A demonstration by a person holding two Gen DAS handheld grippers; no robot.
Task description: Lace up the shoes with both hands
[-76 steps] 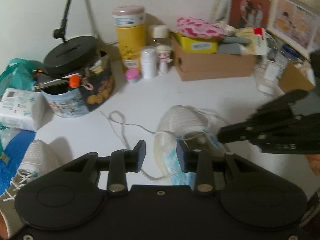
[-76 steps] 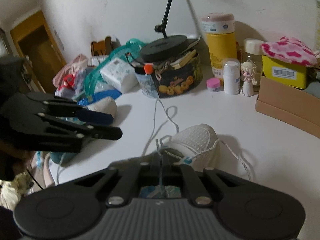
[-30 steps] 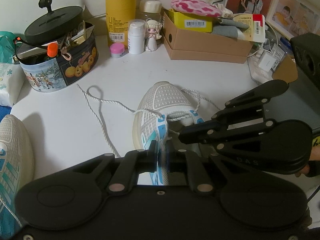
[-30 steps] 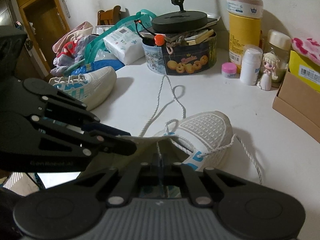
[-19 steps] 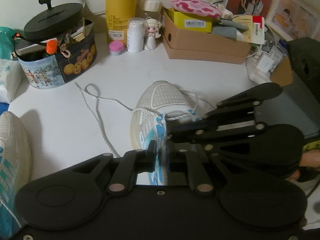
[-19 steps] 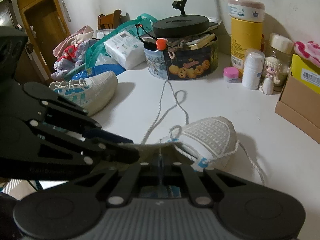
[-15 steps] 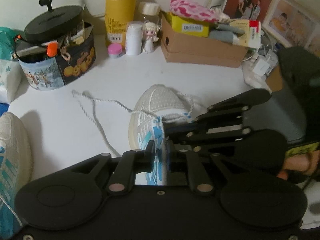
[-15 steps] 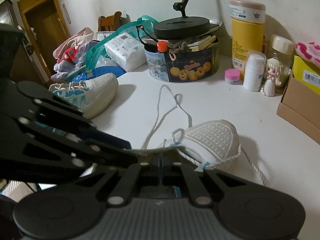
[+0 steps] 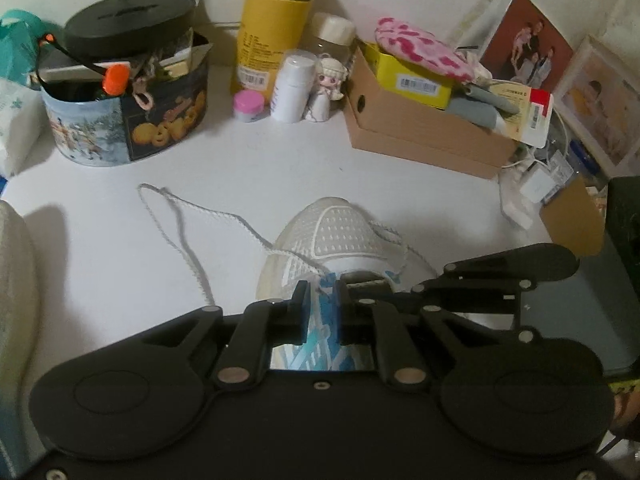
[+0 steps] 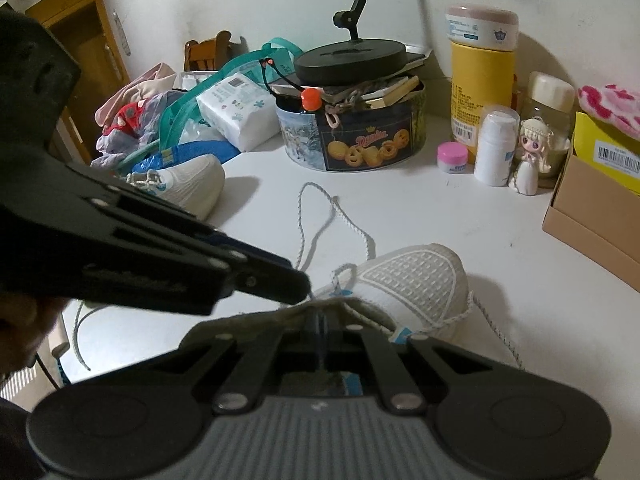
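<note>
Shoe [image 10: 412,280], heel hidden behind both grippers: right gripper [image 10: 320,334] pinches the tongue [image 10: 280,314]; left gripper [image 9: 319,300] narrowly parted, grip unclear.

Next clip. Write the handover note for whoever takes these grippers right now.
Left gripper: nearly closed around the eyelet edge of the shoe; grip unconfirmed.
Right gripper: shut on the tongue.
Lace: through the front eyelets only, both ends loose on the table.
Second shoe, far left, already laced.
To do: thread the remaining eyelets and tie.
</note>
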